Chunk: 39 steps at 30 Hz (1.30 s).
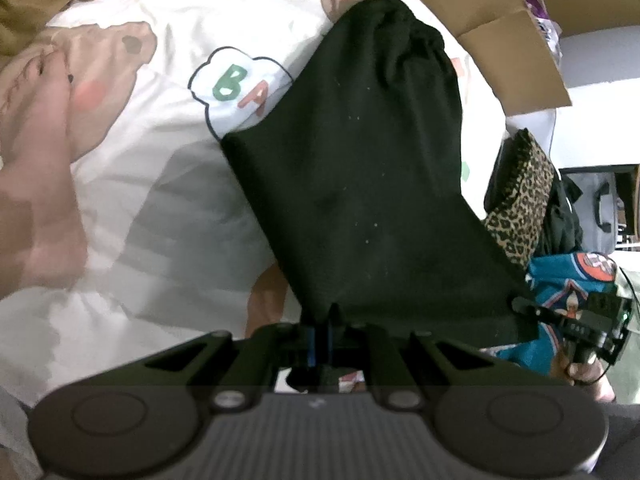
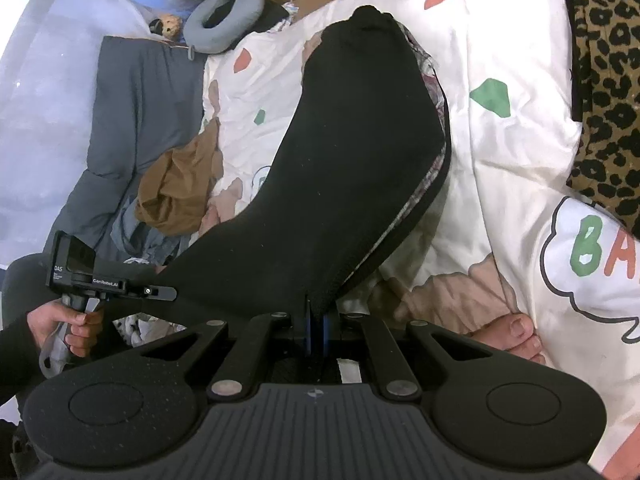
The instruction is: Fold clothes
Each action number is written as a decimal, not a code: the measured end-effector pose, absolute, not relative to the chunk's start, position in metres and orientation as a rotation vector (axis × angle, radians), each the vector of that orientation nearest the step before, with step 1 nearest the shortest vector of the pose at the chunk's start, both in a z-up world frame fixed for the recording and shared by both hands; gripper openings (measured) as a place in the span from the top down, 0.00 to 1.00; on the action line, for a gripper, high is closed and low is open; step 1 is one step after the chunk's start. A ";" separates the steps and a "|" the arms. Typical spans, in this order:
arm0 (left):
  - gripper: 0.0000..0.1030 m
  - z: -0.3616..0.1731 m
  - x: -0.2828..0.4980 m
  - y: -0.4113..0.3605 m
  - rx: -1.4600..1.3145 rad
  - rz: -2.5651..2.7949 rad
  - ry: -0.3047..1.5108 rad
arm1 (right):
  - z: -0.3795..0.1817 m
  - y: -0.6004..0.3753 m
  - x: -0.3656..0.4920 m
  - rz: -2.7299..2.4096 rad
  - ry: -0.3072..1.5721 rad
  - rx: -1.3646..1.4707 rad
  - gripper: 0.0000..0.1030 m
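Note:
A black garment (image 1: 360,180) hangs stretched between both grippers, and its far end trails onto the white printed bedsheet (image 1: 168,12). My left gripper (image 1: 320,322) is shut on the near hem at one corner. In the left wrist view, my right gripper (image 1: 522,305) pinches the other corner at the right. In the right wrist view, the same black garment (image 2: 352,160) rises from my right gripper (image 2: 316,318), which is shut on its edge. A patterned lining shows along the garment's right side. My left gripper (image 2: 170,291), in a person's hand (image 2: 72,326), clamps the hem at the left.
A leopard-print garment (image 2: 608,100) lies at the right edge of the bed, with a teal printed one (image 1: 568,280) beside it. A brown garment (image 2: 176,188) and a grey blanket (image 2: 136,120) lie to the left. A cardboard box (image 1: 500,28) stands behind. A bare foot (image 2: 516,336) rests on the sheet.

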State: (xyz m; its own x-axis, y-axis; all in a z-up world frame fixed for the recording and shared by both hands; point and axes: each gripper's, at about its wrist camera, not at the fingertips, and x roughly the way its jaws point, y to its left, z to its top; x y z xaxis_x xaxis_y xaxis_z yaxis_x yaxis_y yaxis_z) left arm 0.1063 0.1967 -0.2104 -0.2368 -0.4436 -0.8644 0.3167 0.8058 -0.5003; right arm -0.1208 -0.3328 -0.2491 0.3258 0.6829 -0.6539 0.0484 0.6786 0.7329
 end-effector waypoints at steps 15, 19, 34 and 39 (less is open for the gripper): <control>0.95 -0.221 0.152 0.175 -0.147 -0.708 1.619 | -0.273 -0.342 -0.087 0.431 1.109 0.825 0.97; 0.95 -0.220 0.166 0.163 -0.132 -0.722 1.590 | -0.271 -0.344 -0.072 0.431 1.081 0.804 0.97; 0.95 -0.271 0.221 0.121 -0.103 -0.731 1.559 | -0.305 -0.351 -0.019 0.378 1.021 0.805 0.97; 0.95 -0.288 0.237 0.106 -0.088 -0.737 1.544 | -0.323 -0.355 -0.003 0.369 1.014 0.800 0.97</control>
